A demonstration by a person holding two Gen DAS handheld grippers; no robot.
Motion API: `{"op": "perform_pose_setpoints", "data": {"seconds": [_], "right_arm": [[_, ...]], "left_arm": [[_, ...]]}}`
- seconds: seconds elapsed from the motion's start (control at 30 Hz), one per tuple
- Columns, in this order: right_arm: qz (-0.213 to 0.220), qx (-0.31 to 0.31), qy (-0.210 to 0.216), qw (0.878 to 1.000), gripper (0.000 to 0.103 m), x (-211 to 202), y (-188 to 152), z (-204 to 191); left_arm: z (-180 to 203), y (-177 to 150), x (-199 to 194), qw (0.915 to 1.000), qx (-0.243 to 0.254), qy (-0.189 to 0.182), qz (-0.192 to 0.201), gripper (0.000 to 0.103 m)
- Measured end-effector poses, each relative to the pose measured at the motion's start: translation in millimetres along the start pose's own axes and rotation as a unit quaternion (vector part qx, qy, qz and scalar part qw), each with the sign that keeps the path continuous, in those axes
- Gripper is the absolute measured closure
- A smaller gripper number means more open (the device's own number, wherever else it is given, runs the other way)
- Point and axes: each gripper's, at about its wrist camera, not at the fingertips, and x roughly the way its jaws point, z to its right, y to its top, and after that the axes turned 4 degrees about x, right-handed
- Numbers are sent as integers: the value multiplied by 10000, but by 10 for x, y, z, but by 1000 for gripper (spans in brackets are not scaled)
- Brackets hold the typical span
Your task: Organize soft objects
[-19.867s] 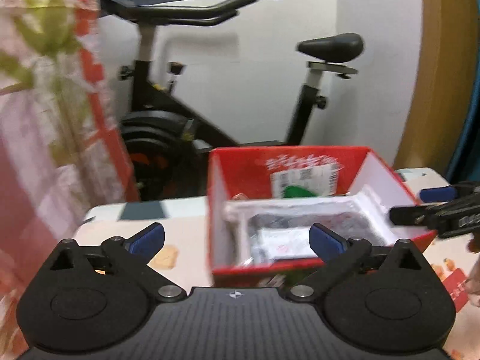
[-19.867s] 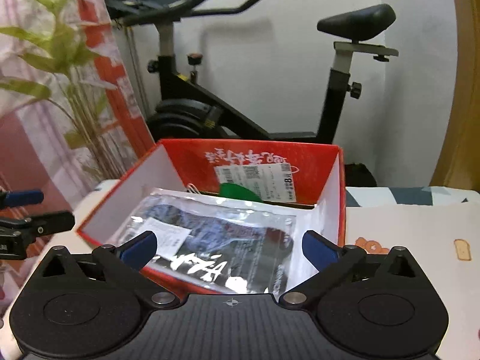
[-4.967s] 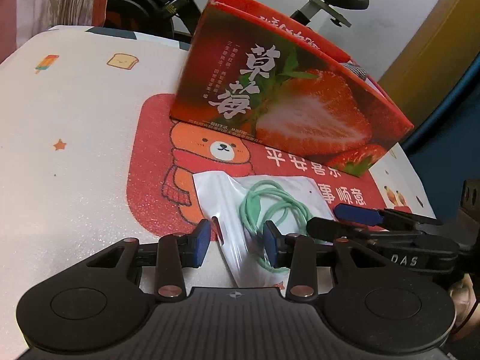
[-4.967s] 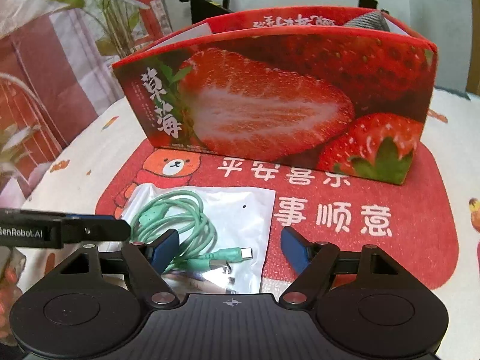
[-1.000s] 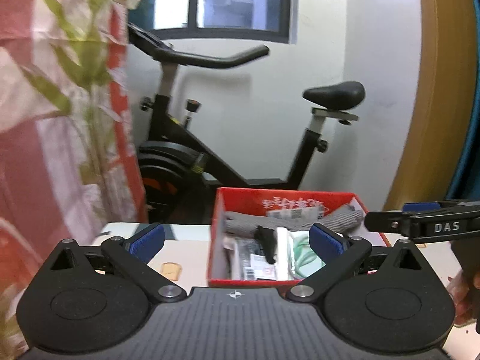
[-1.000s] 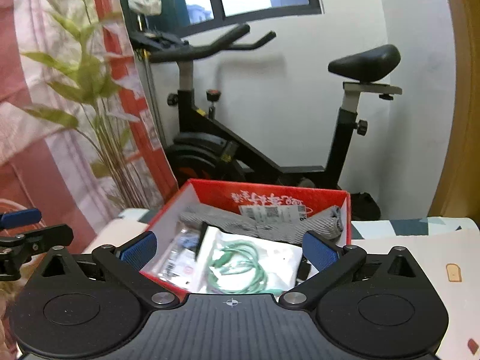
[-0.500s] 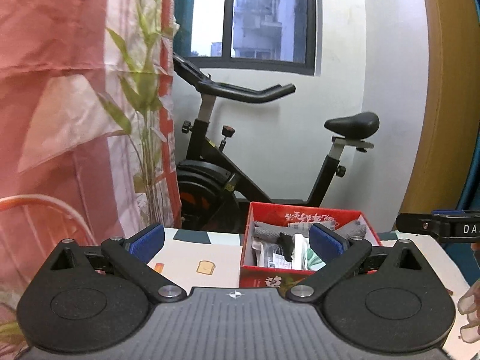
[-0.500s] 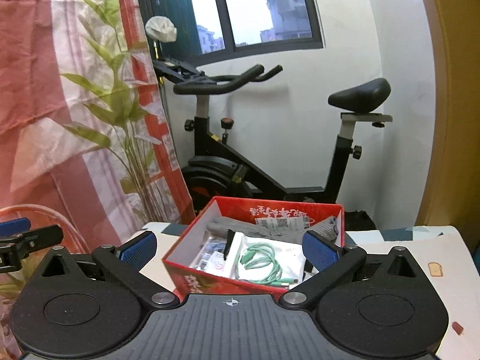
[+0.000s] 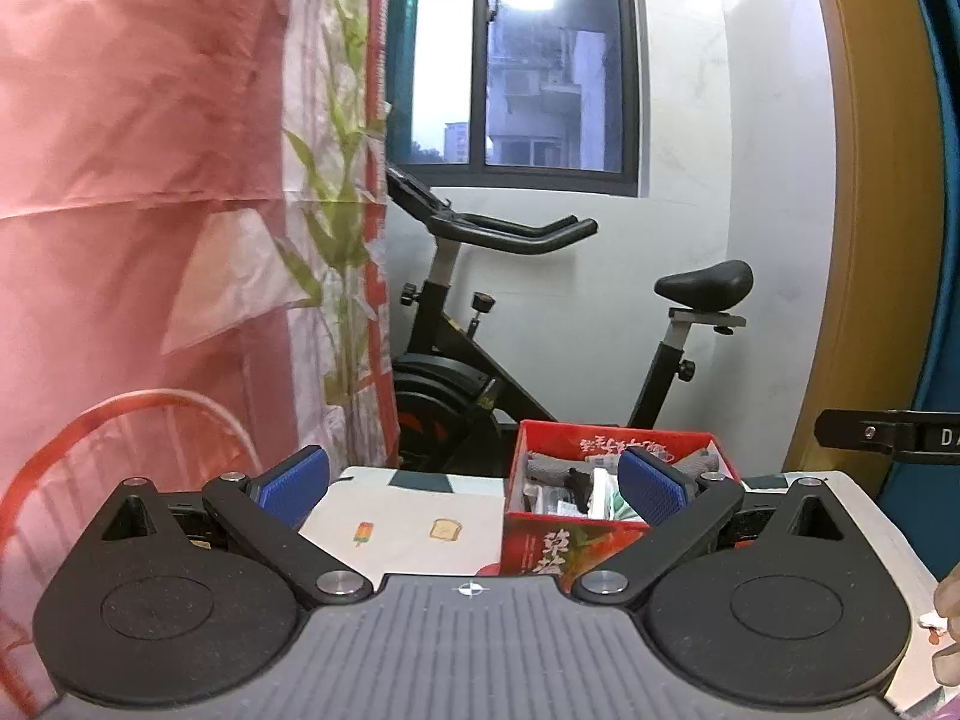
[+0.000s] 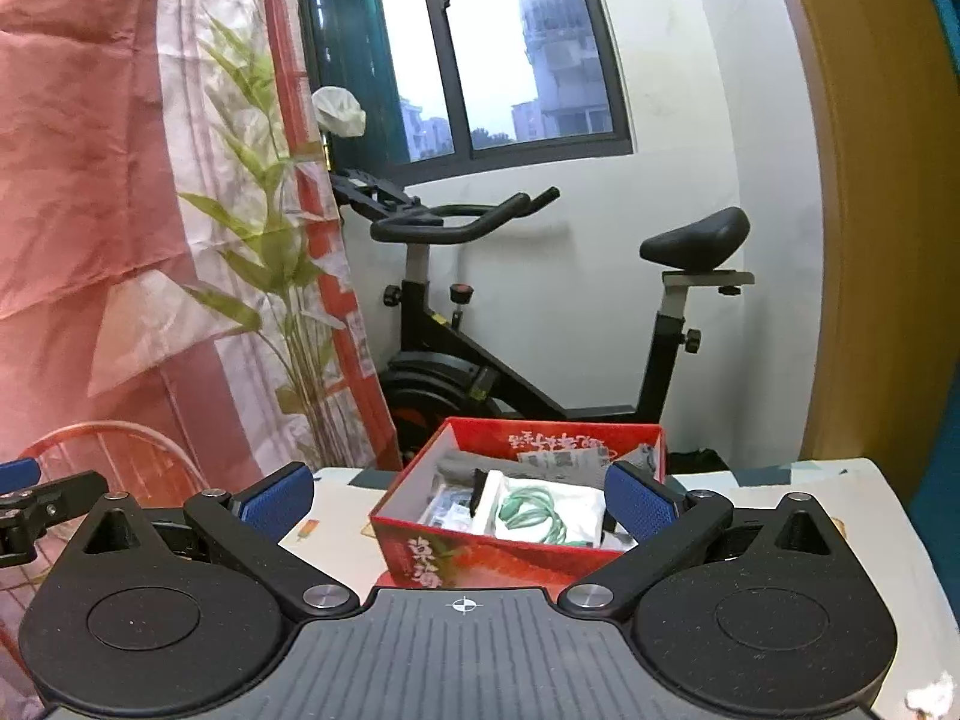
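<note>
A red strawberry-print box (image 10: pixel 480 555) stands on the white table (image 10: pixel 780 492); it also shows in the left wrist view (image 9: pixel 558 546). Inside lie a clear bag with a coiled green cable (image 10: pixel 534 513), a grey cloth (image 10: pixel 462 465) and other packets (image 10: pixel 444 507). My left gripper (image 9: pixel 474 489) is open and empty, held back from the box and above the table. My right gripper (image 10: pixel 459 504) is open and empty, also back from the box. The right gripper's finger shows at the right of the left wrist view (image 9: pixel 888 435); the left gripper's at the left of the right wrist view (image 10: pixel 42 501).
A black exercise bike (image 10: pixel 480 372) stands behind the table against the white wall. A pink curtain (image 10: pixel 90 210) and a bamboo plant (image 10: pixel 282 300) are at the left, with a red wire chair (image 9: pixel 120 426) below. A wooden door frame (image 10: pixel 870 240) is at the right.
Both grippers have pulled back and up from the box, which now looks smaller and farther away. Five seconds ago the cable bag lay on the table; now it is in the box.
</note>
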Motion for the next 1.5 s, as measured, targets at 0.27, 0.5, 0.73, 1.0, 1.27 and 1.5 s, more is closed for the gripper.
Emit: {"op": "perform_pose_setpoints", "data": {"seconds": [0.27, 0.5, 0.73, 1.0, 1.27, 1.5], "right_arm": [[193, -84, -129, 9997, 0, -476, -116, -183], [455, -173, -70, 9988, 0, -745, -156, -270], [535, -270, -71, 9982, 0, -828, -153, -294], [552, -266, -88, 9981, 0, -839, -159, -285], [541, -264, -78, 9982, 0, -828, -164, -285], [517, -260, -96, 9983, 0, -805, -195, -299]], "left_arm": [[-102, -52, -425, 9994, -120, 303, 150, 0], [-51, -9, -692, 9980, -72, 458, 431, 0], [-23, -7, -739, 9978, -79, 478, 453, 0], [-40, -20, -739, 9978, -95, 481, 449, 0], [-63, -41, -725, 9980, -147, 468, 410, 0], [-86, -47, -731, 9980, -186, 481, 378, 0]]}}
